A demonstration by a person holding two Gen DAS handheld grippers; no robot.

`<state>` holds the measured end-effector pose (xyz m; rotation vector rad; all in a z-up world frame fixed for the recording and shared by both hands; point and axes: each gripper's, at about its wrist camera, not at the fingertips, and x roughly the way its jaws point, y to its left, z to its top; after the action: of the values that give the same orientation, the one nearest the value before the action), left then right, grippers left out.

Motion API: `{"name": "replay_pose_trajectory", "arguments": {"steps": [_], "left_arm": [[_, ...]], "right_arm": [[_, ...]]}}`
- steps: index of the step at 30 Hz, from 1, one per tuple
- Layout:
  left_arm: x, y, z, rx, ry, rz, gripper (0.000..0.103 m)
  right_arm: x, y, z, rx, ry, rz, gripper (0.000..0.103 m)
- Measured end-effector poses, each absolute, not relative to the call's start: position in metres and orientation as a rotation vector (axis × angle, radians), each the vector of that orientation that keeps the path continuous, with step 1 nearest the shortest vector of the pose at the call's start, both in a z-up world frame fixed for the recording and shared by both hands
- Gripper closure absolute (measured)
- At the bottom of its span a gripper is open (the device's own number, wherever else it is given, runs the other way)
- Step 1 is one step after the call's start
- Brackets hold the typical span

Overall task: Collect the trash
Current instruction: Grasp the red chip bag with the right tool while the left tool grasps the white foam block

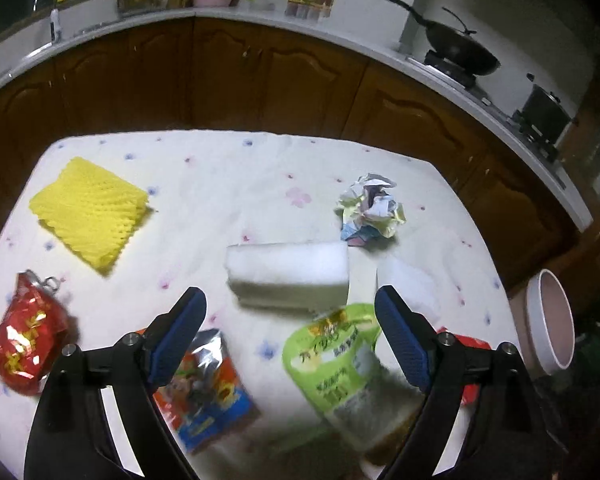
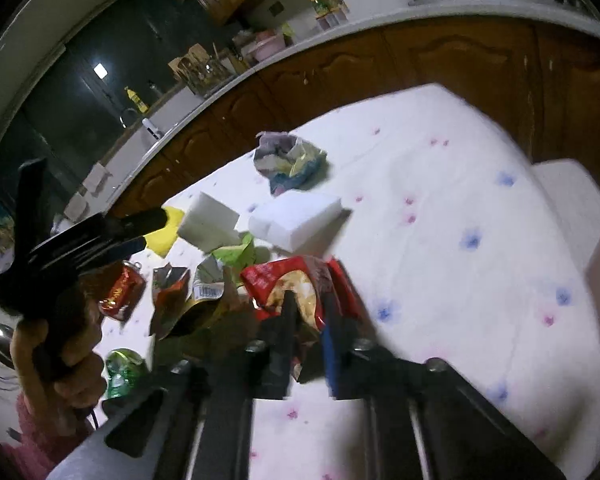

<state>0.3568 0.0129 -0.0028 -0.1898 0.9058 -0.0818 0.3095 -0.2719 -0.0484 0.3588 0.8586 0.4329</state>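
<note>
Pinched by only its edge in my right tongs (image 2: 306, 316), the crinkly red snack wrapper (image 2: 300, 284) may slip out, while my wide-open left tongs (image 1: 288, 332) could snag the green foil pouch (image 1: 340, 364).

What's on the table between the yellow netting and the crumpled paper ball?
Only bare flowered tablecloth between yellow foam netting and crumpled paper ball, in the left wrist view.

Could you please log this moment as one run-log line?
task: collect trash | right gripper: shut on red snack wrapper | left gripper: open above green pouch | bin: beside table
</note>
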Motion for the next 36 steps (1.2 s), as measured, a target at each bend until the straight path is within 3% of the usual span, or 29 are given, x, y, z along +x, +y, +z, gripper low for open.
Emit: {"name": "replay_pose_trajectory", "arguments": {"steps": [11,17,20,21,22,29,30,36], "left_arm": [[0.377,0.012,0.01,0.024,0.92,-0.331,0.011],[0.383,0.002,-0.005,0.312,0.923,-0.376,0.011],[0.393,-0.001,-0.013,0.326,0.932,-0.395,0.011],[0.395,-0.001,-0.015,0.322,0.934,-0.405,0.016],[0.397,-0.004,-0.017,0.32,0.941,-0.43,0.029],[0.381,-0.013,-0.01,0.352,0.921,-0.442,0.089],[0.378,-0.011,-0.007,0.333,0.923,-0.451,0.102],[0.348,-0.013,0.018,0.252,0.89,-0.461,0.103]], "right_arm": [[0.299,-0.302,-0.03,0.409,0.811,0.434,0.093],[0.3,-0.315,-0.033,0.446,0.825,0.409,0.093],[0.302,-0.315,-0.032,0.456,0.825,0.407,0.093],[0.303,-0.314,-0.031,0.466,0.826,0.412,0.093],[0.303,-0.314,-0.031,0.468,0.826,0.411,0.093],[0.298,-0.316,-0.024,0.465,0.805,0.394,0.093],[0.296,-0.316,-0.023,0.468,0.8,0.393,0.093],[0.286,-0.322,-0.017,0.481,0.767,0.395,0.093]]}}
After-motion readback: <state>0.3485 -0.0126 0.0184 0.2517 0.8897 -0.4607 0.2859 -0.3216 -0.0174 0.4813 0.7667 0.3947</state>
